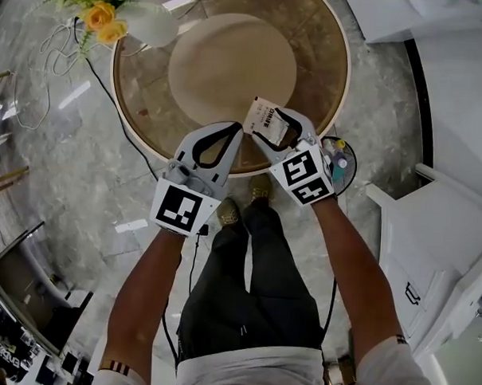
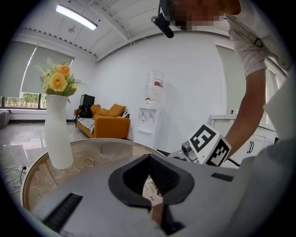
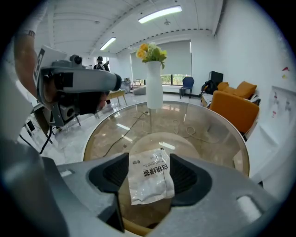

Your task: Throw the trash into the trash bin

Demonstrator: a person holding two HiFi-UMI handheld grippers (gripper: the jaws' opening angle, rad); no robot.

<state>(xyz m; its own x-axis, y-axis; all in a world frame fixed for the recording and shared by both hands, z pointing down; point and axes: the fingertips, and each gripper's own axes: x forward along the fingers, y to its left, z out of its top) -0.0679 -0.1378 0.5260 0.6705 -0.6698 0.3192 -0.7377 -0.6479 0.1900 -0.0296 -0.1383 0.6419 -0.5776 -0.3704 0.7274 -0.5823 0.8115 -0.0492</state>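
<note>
A white vase (image 1: 149,20) with yellow flowers (image 1: 105,18) stands at the upper left of the head view, on a round glass table (image 1: 141,96) that fills the upper middle of the frame.

Below the table's near rim, left of centre, is the left gripper (image 1: 236,132). Its jaws are together at the tips, and its own view shows a thin printed packet (image 2: 151,189), seen edge-on, apparently caught in the gap between them.

Just right of it a silver sachet (image 1: 268,119) with dark print appears to lie flat on the glass, close to the near rim. The right gripper (image 3: 151,157) is around it with jaws spread wide, one pad on each side of the sachet and neither pressing on it, so nothing is gripped there yet.

At the right, beside the table's edge and partly under the right gripper's marker cube, stands the trash bin (image 1: 351,162), with some coloured rubbish already inside.

The sachet looks very light, thin and crinkly, with a slick skin. Lying flat on smooth glass, it will probably skate away from a pad rather than lift. The likelier hold is across its width, where closing jaws can buckle the film into a ridge, or on an edge nudged just past the rim. A firm pinch should not harm it.
</note>
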